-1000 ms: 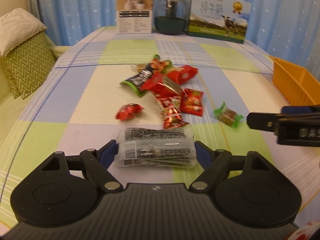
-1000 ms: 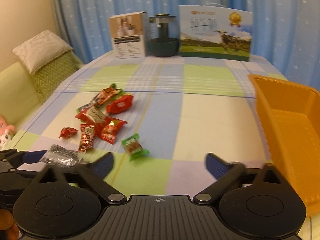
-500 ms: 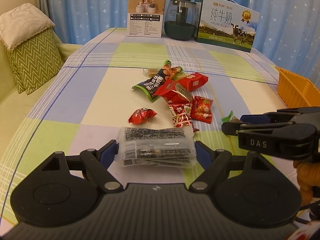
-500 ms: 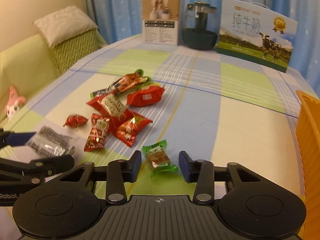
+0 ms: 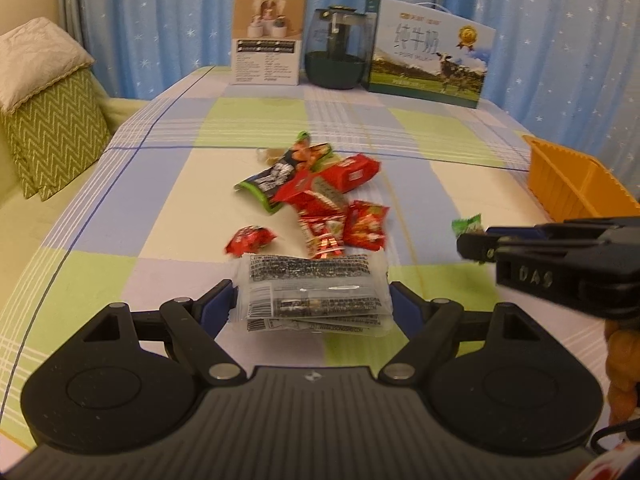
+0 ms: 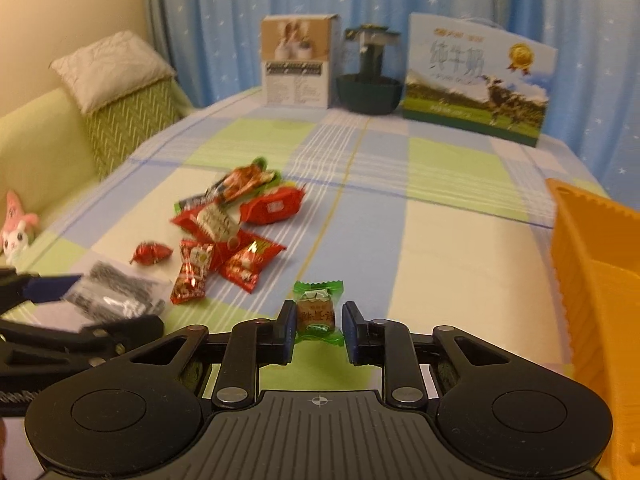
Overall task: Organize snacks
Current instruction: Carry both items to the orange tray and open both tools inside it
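My left gripper (image 5: pixel 312 291) is shut on a clear packet with black print (image 5: pixel 312 272), held just above the checked cloth. My right gripper (image 6: pixel 316 312) has its jaws closing on a green-wrapped candy (image 6: pixel 316 318); the pads meet its sides. In the left wrist view that right gripper (image 5: pixel 476 240) reaches in from the right with the green candy (image 5: pixel 467 225) at its tip. A pile of red and green snack packets (image 5: pixel 320 196) lies mid-table, with one small red candy (image 5: pixel 250 238) apart on its left. An orange basket (image 6: pixel 592 264) stands at the right edge.
At the far end stand a white box (image 5: pixel 268 40), a dark glass pot (image 5: pixel 336 56) and a milk carton box (image 5: pixel 428 52). Green cushions (image 5: pixel 52 128) and a pink plush toy (image 6: pixel 18 228) lie off the table's left side.
My right gripper swung from the basket side to the green candy and its jaws went from wide apart to closed around it. The left gripper kept the packet and stayed put.
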